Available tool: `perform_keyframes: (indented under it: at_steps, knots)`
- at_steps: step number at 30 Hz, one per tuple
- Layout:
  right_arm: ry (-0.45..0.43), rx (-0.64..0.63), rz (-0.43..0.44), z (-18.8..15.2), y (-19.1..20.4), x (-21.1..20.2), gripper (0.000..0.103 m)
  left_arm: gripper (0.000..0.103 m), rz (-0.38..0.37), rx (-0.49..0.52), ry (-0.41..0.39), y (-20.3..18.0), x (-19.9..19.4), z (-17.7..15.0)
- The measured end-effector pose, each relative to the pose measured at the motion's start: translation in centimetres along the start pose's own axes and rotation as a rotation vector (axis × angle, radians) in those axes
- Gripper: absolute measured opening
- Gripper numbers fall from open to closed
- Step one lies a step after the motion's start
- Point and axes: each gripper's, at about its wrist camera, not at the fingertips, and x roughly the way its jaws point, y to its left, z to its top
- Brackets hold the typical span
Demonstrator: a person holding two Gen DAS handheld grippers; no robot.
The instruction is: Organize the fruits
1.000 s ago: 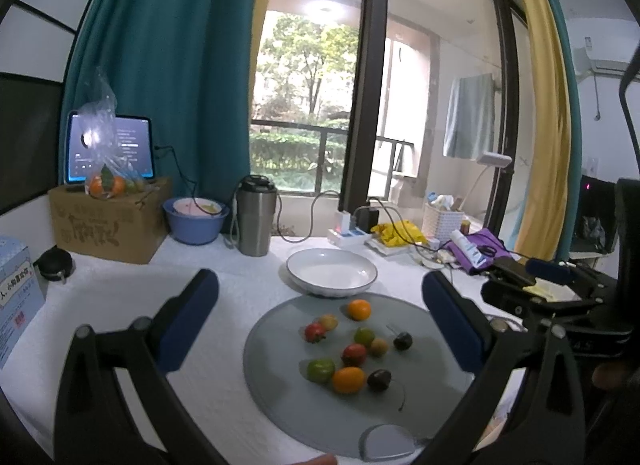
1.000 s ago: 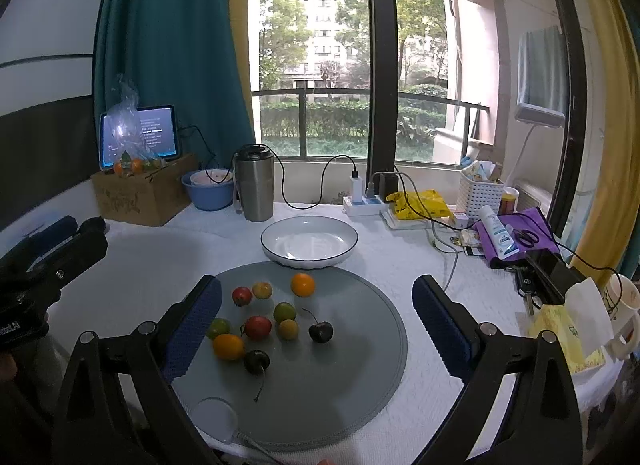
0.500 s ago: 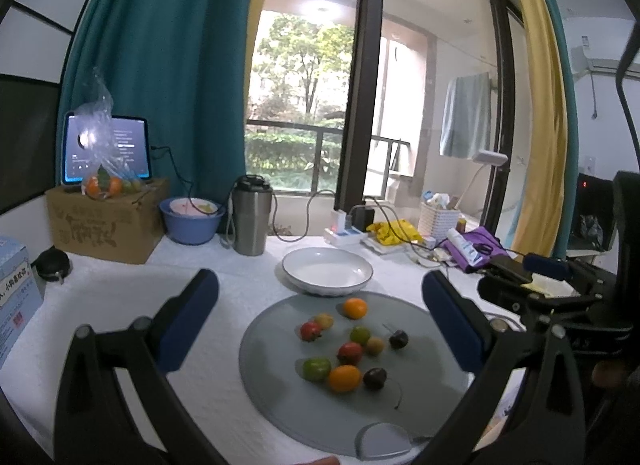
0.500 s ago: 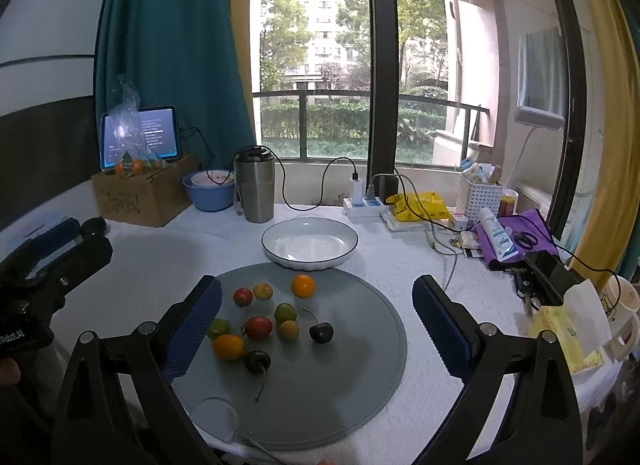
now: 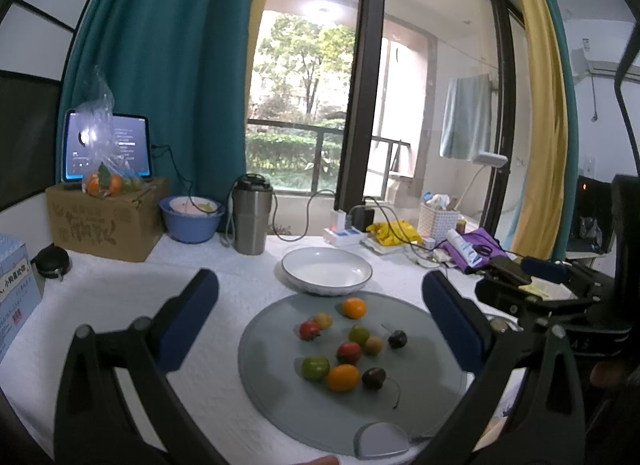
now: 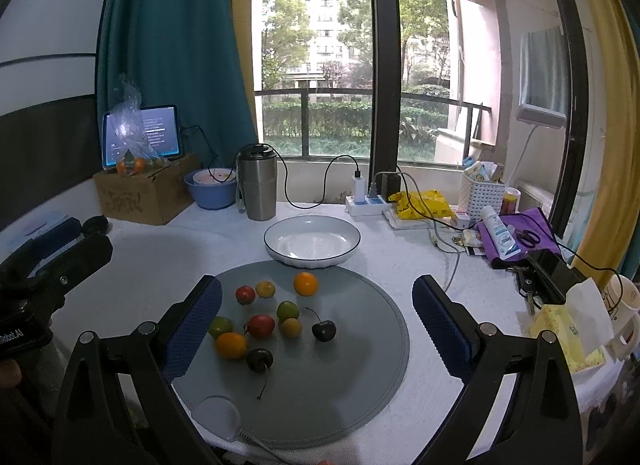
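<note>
Several small fruits lie loose on a round grey mat (image 6: 352, 365): an orange one (image 6: 305, 283) nearest an empty white plate (image 6: 312, 240), red tomatoes (image 6: 260, 325), green ones (image 6: 288, 309), dark cherries (image 6: 323, 330). In the left wrist view the mat (image 5: 420, 397), the fruits (image 5: 349, 352) and the plate (image 5: 327, 270) show too. My left gripper (image 5: 320, 325) is open and empty, hovering above the mat's near left. My right gripper (image 6: 316, 325) is open and empty above the mat's near side. Each gripper shows at the other view's edge.
Behind the plate stand a steel tumbler (image 6: 258, 182), a blue bowl (image 6: 212, 187), a cardboard box (image 6: 144, 193) with a tablet and bagged oranges, a power strip (image 6: 368, 203) with cables. Right side holds a white basket (image 6: 482, 189), purple pouch, tissues (image 6: 568, 329), mug.
My left gripper has shifted slightly, so the mat and fruits slid a little left and down in its view. The right view barely changed. Both stay open.
</note>
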Motion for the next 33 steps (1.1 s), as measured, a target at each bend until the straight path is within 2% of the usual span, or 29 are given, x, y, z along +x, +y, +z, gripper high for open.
perform_keyframes:
  at_steps: [27,33]
  knots:
    - [-0.014,-0.006,-0.004,0.03,-0.13,-0.46,0.098,0.103,-0.015,0.003,-0.004,-0.34,-0.41,-0.24]
    - [-0.012,-0.005,-0.004,-0.12,-0.23,-0.46,0.098,0.103,-0.026,0.010,0.020,-0.27,0.32,-0.54]
